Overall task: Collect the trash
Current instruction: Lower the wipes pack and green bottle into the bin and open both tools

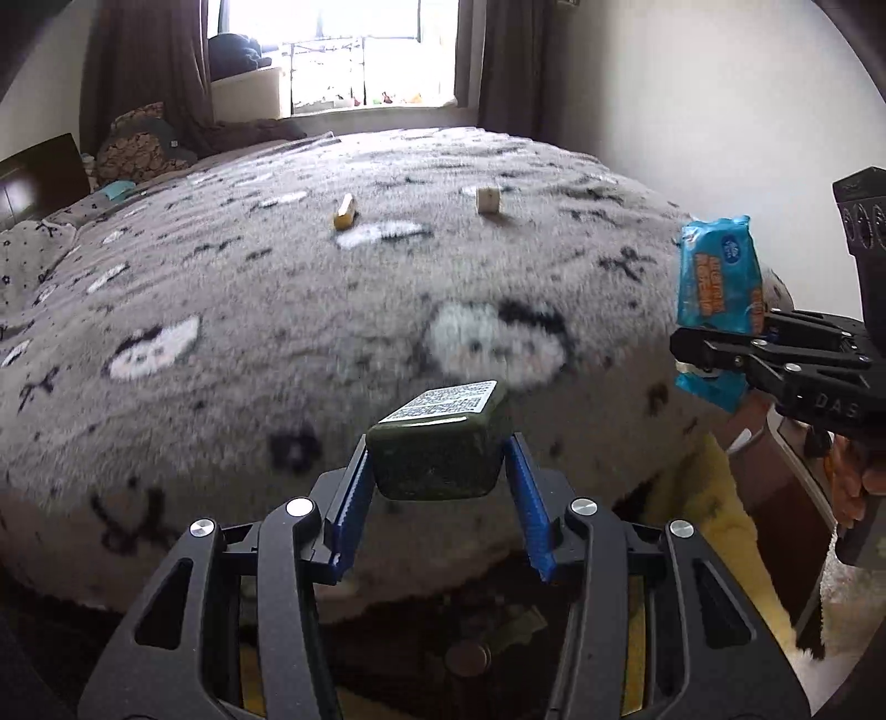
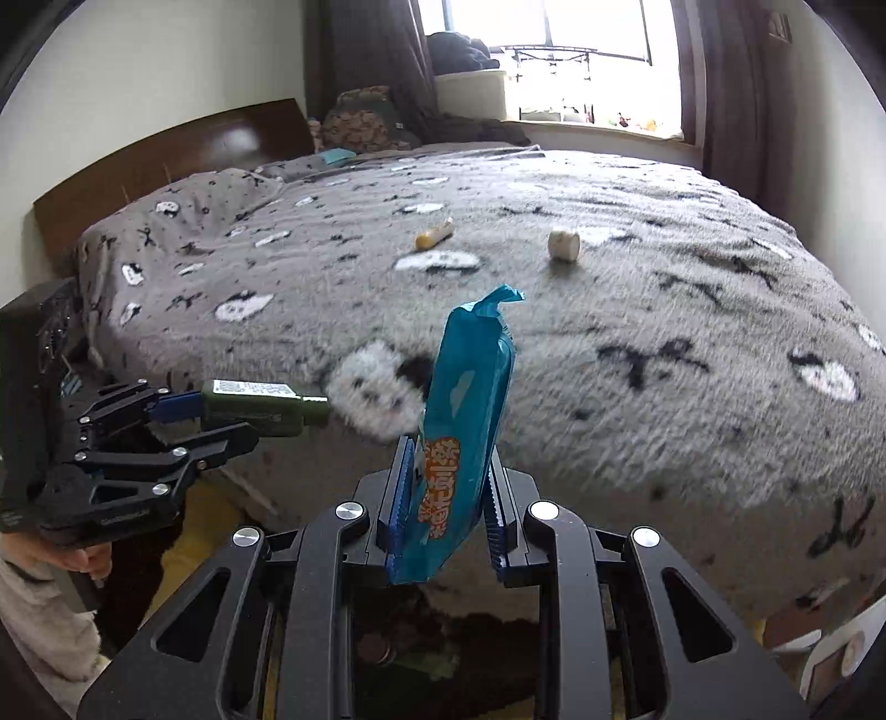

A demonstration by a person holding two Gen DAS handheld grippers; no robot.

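Observation:
My left gripper (image 1: pixel 440 459) is shut on a dark green bottle (image 1: pixel 440 448) with a white label, held above the near edge of the bed; it also shows in the right wrist view (image 2: pixel 260 407). My right gripper (image 2: pixel 448 487) is shut on a blue snack packet (image 2: pixel 465 421) with orange lettering, held upright; the packet also shows in the left wrist view (image 1: pixel 720 277). A yellow-capped tube (image 1: pixel 344 213) (image 2: pixel 434 234) and a small white cylinder (image 1: pixel 488 199) (image 2: pixel 563 245) lie on the grey fleece blanket (image 1: pixel 249 310) farther back.
The bed fills most of both views, with a wooden headboard (image 2: pixel 166 160), pillows (image 1: pixel 138 144) and a bright window (image 1: pixel 343 50) beyond. A white wall (image 1: pixel 692 111) runs along the right side. Dark floor and yellow fabric (image 1: pixel 714 515) lie below the grippers.

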